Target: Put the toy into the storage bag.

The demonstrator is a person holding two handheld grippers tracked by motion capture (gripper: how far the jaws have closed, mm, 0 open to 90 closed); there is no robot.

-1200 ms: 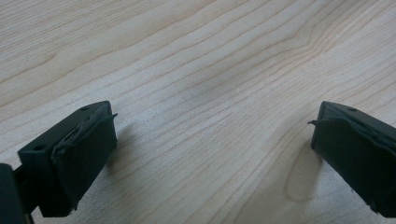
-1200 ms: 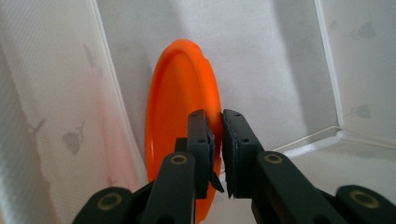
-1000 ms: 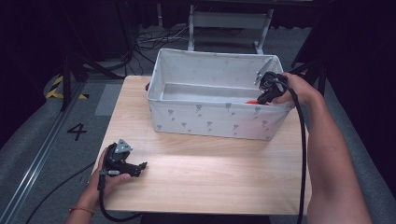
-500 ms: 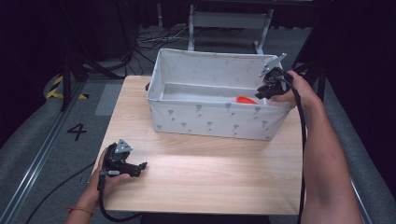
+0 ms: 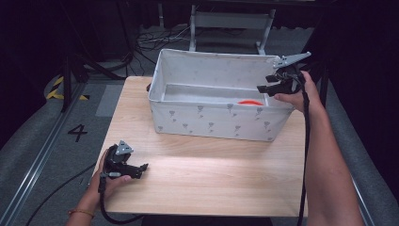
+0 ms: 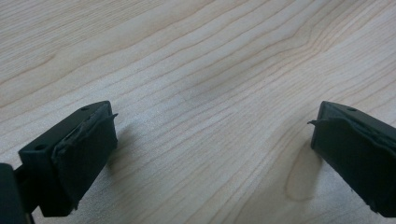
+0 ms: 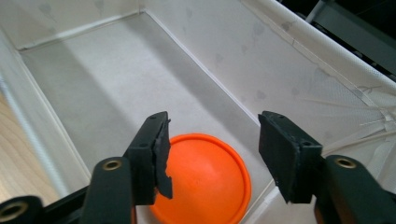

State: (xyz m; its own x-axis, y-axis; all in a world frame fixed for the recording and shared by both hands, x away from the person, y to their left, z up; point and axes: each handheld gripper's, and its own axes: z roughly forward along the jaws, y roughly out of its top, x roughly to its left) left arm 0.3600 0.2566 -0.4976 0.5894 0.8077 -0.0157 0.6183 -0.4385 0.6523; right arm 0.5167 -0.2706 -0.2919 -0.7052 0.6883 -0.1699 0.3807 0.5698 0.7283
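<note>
Orange disc point(image 7: 201, 179) in bin point(image 5: 211, 120), below open right hand-held gripper point(image 7: 212, 144)

Both forearms are bare, with what looks like an orange band on the left wrist. Each gripper, left gripper point(image 5: 123, 162) and right gripper point(image 5: 281, 80), is black with screw holes, worn pads, a grey three-cornered plate and a black cable.

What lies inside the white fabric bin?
Inside the white fabric bin an orange disc lies on the floor near one corner, below the open right gripper. The near wall hides part of the floor from the high view.
</note>
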